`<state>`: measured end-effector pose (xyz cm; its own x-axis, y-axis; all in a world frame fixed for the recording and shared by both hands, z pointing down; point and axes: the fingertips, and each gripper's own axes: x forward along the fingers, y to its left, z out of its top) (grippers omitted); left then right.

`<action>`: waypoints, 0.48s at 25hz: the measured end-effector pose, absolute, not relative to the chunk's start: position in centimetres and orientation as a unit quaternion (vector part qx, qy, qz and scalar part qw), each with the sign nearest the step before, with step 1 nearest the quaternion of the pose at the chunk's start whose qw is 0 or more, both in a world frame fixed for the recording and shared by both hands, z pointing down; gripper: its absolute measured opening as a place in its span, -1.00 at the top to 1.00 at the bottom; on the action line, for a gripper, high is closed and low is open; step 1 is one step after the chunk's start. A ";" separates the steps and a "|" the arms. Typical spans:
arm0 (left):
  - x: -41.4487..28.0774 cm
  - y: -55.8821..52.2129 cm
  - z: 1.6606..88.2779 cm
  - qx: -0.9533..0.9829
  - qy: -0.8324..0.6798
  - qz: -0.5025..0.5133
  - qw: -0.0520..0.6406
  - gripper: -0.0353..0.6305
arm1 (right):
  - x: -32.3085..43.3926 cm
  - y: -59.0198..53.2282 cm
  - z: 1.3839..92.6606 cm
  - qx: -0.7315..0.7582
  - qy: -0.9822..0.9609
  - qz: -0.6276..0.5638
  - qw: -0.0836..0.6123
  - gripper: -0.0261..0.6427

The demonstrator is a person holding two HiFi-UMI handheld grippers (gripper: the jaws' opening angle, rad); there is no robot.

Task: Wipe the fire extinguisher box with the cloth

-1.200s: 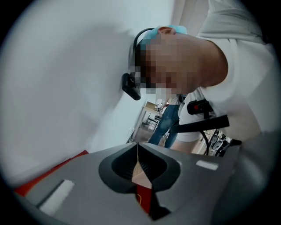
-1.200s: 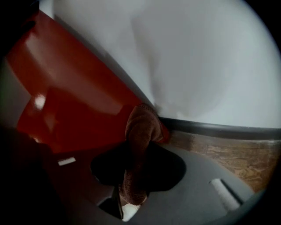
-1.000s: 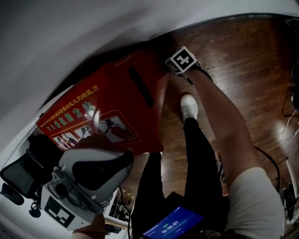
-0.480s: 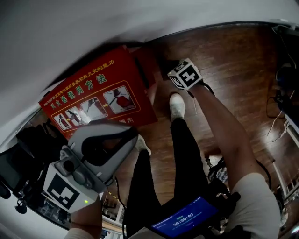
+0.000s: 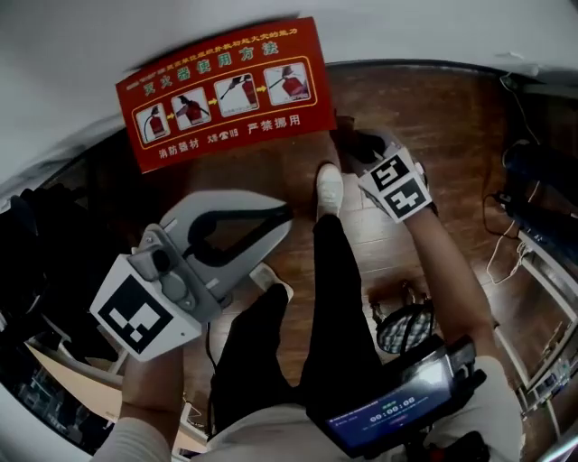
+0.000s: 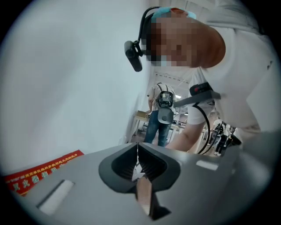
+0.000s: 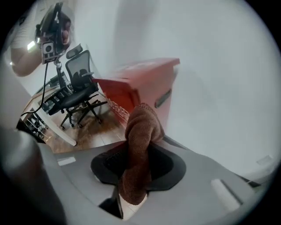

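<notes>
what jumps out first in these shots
The bright red fire extinguisher box against the white wall, top of the head view. Next, the brown cloth pinched in the right claw, pointing toward the box. The left claw is shut on nothing.

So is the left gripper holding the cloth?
No, the left gripper is shut on nothing; the cloth is clamped in the right gripper.
</notes>
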<state>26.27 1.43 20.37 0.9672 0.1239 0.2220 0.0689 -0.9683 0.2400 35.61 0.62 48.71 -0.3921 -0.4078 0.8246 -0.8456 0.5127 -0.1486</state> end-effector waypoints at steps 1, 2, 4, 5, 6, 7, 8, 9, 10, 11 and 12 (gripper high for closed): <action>25.0 2.7 20.4 0.984 0.054 0.122 0.115 0.88 | 34.6 1.3 47.7 0.402 -0.783 0.274 0.388 0.58; 23.8 4.0 20.3 0.984 0.059 0.124 0.112 0.88 | 33.6 1.8 46.7 0.403 -0.784 0.254 0.397 0.58; 21.5 6.1 20.1 0.984 0.062 0.128 0.107 0.88 | 31.2 2.5 44.7 0.406 -0.787 0.218 0.410 0.58; 20.5 7.0 19.9 0.984 0.062 0.128 0.107 0.88 | 30.0 2.7 43.9 0.408 -0.789 0.208 0.410 0.58; 19.6 7.7 19.6 0.984 0.061 0.126 0.108 0.88 | 28.9 2.7 43.3 0.412 -0.790 0.203 0.406 0.58; 18.8 8.3 19.3 0.985 0.058 0.123 0.109 0.88 | 27.9 2.5 42.7 0.418 -0.791 0.200 0.400 0.58; 18.1 8.8 19.0 0.985 0.055 0.120 0.110 0.88 | 27.0 2.2 42.3 0.426 -0.790 0.197 0.395 0.57; 17.5 9.2 18.8 0.986 0.051 0.117 0.111 0.88 | 26.4 1.8 42.0 0.434 -0.788 0.190 0.393 0.57; 16.9 9.5 18.7 0.986 0.047 0.116 0.113 0.88 | 25.9 1.3 41.7 0.441 -0.785 0.176 0.399 0.58; 16.5 9.8 18.7 0.986 0.044 0.114 0.116 0.88 | 25.6 0.7 41.6 0.447 -0.779 0.154 0.412 0.58; 16.1 10.1 18.8 0.986 0.041 0.113 0.118 0.88 | 25.5 0.2 41.5 0.453 -0.770 0.125 0.432 0.57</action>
<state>16.10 10.09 18.83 0.9712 0.1076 0.2127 0.0542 -0.9686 0.2425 25.48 0.18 41.49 -0.2160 -0.5899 0.7780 -0.8052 0.5584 0.1998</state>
